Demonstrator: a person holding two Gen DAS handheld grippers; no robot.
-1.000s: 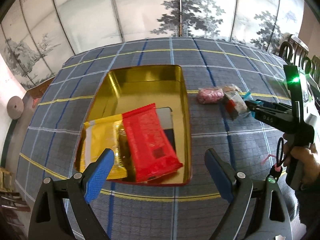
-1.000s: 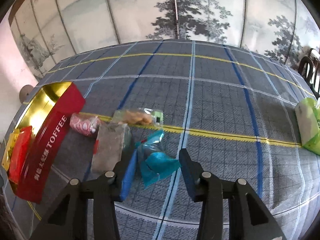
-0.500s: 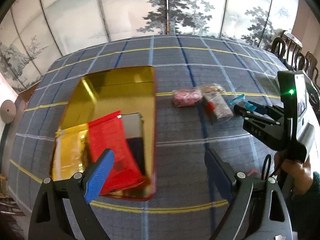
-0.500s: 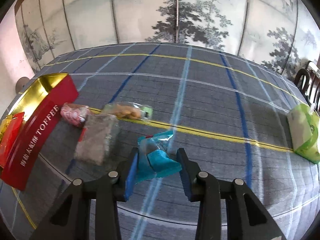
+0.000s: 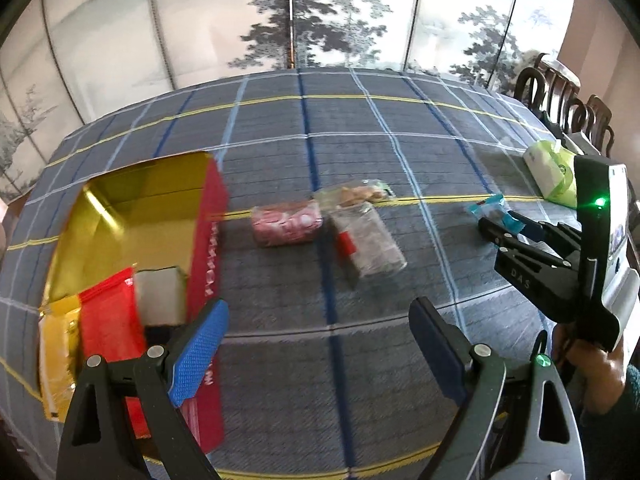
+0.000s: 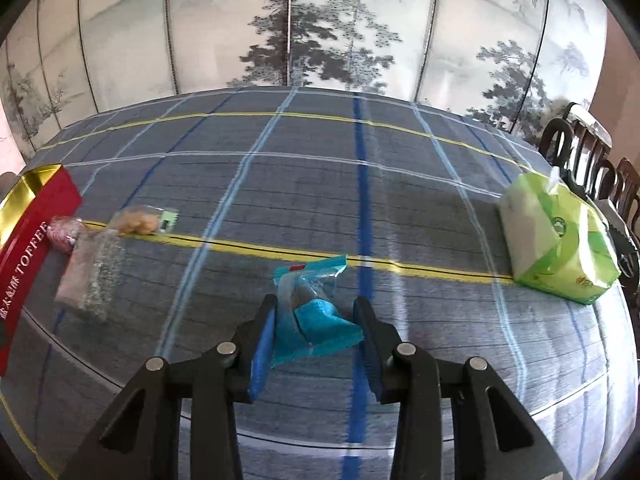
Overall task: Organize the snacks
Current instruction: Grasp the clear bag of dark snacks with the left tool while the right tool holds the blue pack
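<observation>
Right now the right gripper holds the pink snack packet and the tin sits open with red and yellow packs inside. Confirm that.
Not quite. The right gripper holds the teal snack packet, as the right wrist view shows; the pink snack packet lies on the tablecloth. The tin is open, with the red pack and yellow pack inside.

Item count, by kind:

- Tins: one red tin (image 5: 210, 240) with a gold lining, at the left.
- Packets inside the tin: two, one red packet (image 5: 106, 320) and one yellow packet (image 5: 56, 360). A pale box-like shape beside them cannot be identified.
- Loose snacks on the tablecloth (image 6: 320, 184): four. One pink packet (image 5: 286, 222), one clear packet of biscuits (image 5: 356, 194), one grey packet (image 5: 370, 244) with a red label, and one blue packet (image 6: 312, 312) nearer the right.
- Tissue packs: one green-and-white pack (image 6: 560, 240), far right.
- Chairs (image 6: 592, 160): at least three backs at the far right edge; the exact count cannot be told.
</observation>
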